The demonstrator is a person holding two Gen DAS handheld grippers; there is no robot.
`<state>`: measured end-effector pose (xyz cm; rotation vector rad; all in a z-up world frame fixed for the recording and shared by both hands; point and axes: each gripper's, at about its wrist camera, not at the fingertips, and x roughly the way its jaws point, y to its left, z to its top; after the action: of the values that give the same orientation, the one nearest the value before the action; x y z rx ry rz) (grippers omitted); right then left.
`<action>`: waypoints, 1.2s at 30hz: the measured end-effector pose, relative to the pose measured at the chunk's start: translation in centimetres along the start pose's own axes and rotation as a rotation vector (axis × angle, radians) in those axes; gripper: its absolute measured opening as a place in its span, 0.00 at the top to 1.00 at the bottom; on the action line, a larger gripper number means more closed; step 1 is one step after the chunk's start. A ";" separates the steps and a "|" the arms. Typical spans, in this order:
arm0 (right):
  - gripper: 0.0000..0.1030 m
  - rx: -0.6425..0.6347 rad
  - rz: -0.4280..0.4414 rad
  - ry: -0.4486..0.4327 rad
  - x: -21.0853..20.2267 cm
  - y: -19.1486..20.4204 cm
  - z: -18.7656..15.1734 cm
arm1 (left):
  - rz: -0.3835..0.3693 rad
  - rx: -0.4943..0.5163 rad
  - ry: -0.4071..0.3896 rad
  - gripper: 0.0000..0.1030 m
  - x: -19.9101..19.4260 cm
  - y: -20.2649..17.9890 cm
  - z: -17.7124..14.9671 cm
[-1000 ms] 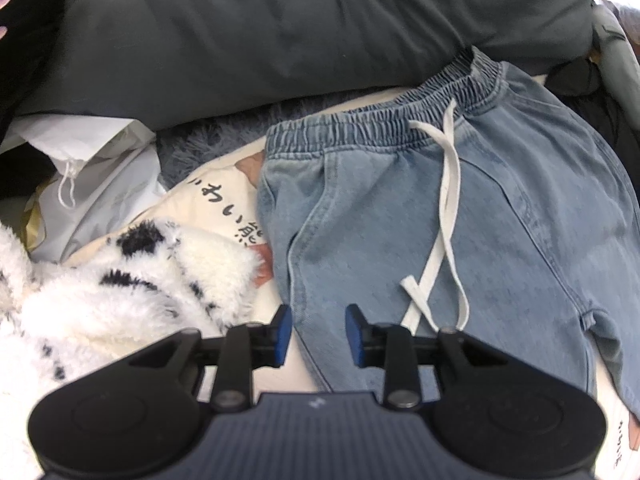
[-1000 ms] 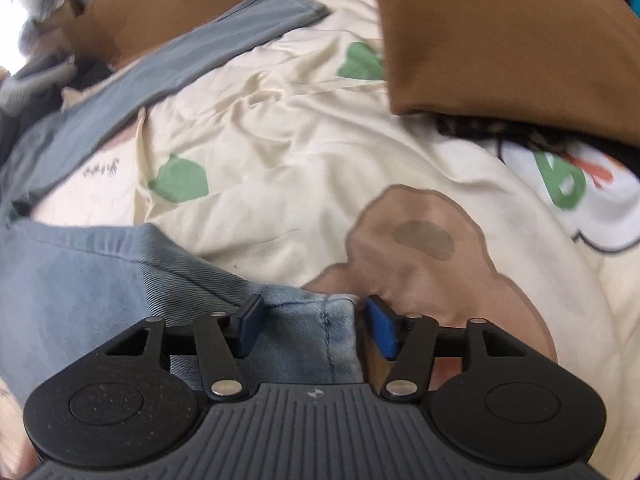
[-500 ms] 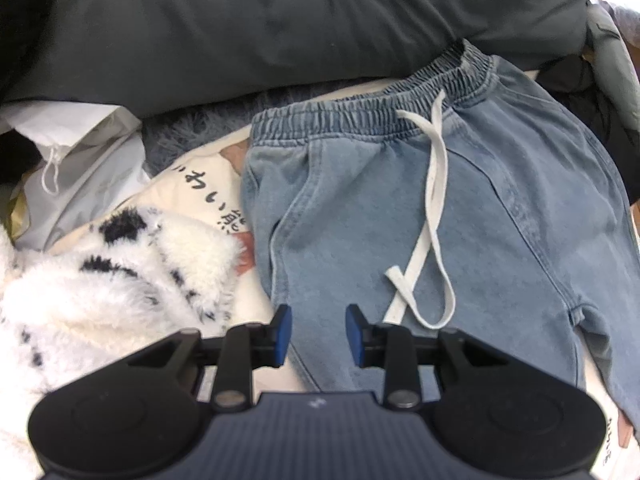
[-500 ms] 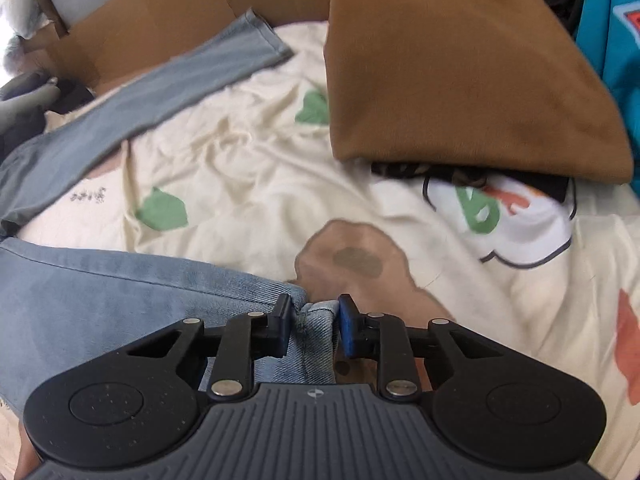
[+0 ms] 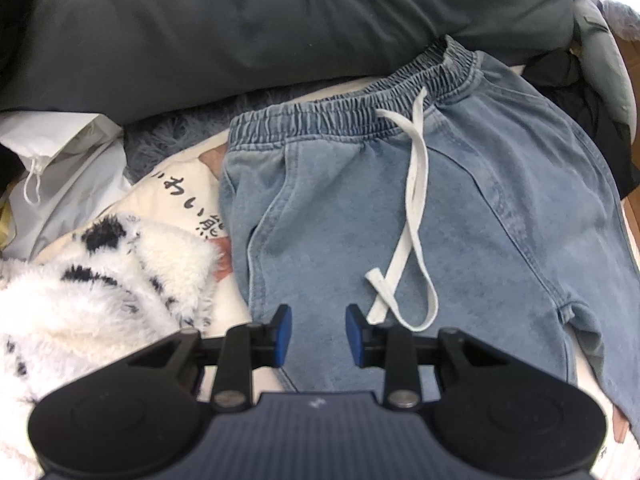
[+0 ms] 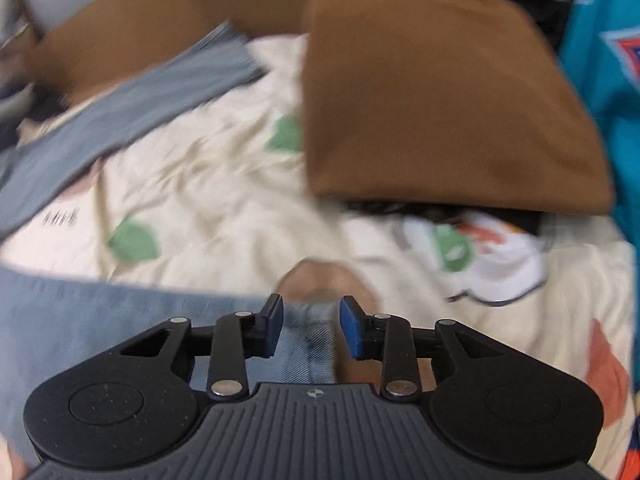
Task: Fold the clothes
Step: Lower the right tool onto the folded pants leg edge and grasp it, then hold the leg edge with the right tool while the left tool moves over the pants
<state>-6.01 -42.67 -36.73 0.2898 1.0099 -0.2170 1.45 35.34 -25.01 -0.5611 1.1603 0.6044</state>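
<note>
Light blue denim trousers (image 5: 460, 216) lie flat on the bed, with the elastic waistband at the far end and a white drawstring (image 5: 412, 216) trailing down the front. My left gripper (image 5: 319, 334) hovers over their near left part, open, with nothing between its pads. In the blurred right wrist view, the trousers' leg (image 6: 100, 320) runs in from the left and its hem (image 6: 310, 332) lies between the jaws of my right gripper (image 6: 310, 328). Those jaws are opening, and the pads stand off the cloth.
A cream printed bedsheet (image 6: 224, 200) covers the bed. A brown folded garment (image 6: 440, 92) lies ahead on the right, a grey garment (image 6: 120, 108) at the far left. A fluffy white-and-black garment (image 5: 92, 292), a dark grey pillow (image 5: 260, 20) and a white bag (image 5: 60, 168) border the trousers.
My right gripper closed on the trouser hem, rose, and has since widened again. In the left wrist view the trousers sit a little further left; the left gripper's gap is unchanged.
</note>
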 end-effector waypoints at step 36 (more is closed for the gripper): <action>0.96 -0.064 0.021 0.153 5.6 1.7 -2.2 | -0.196 0.324 -0.073 0.69 7.0 -20.9 3.1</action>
<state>-4.39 -40.61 -42.37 0.2614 1.1625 -0.1447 19.95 23.58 -28.75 -0.3656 1.0922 0.2588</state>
